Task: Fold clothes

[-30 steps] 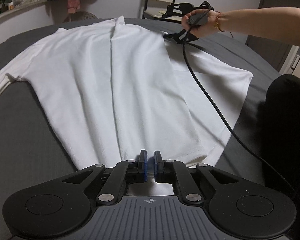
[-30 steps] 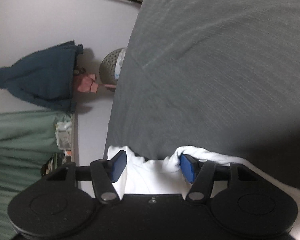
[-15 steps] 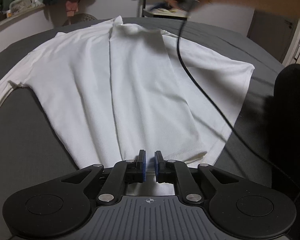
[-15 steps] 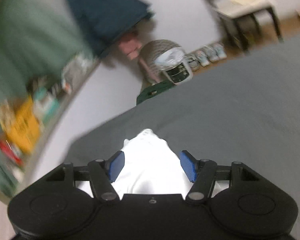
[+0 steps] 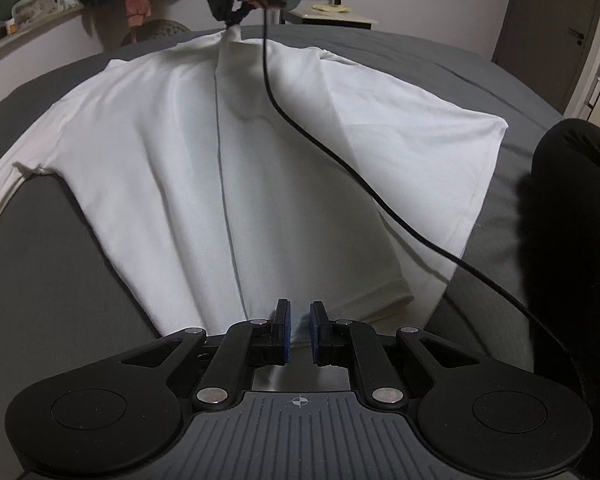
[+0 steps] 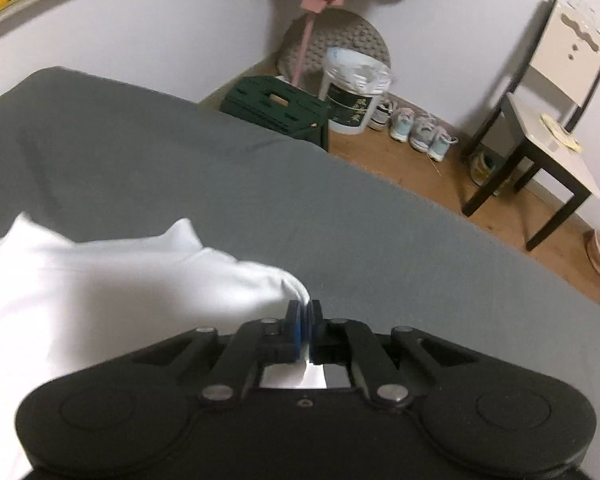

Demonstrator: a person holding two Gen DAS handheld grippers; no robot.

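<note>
Left wrist view is showing the white shirt (image 5: pixel 284 152) lying spread on the grey bed (image 5: pixel 60 272), one side already folded in. The left gripper (image 5: pixel 299 330) is clamping the near hem, fabric between its nearly closed pads. Up at the far end, the right gripper (image 6: pixel 303 322) is pinching the collar area tight and lifting that bit of cloth off the bed, its black cable (image 5: pixel 340 160) trailing across the shirt.

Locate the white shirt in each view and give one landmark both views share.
Left wrist view: the white shirt fills the centre, spread on the grey bed.
Right wrist view: the shirt is lower left, pinched by the right hand-held gripper.
Shared landmark: the pinched far shirt end.
</note>
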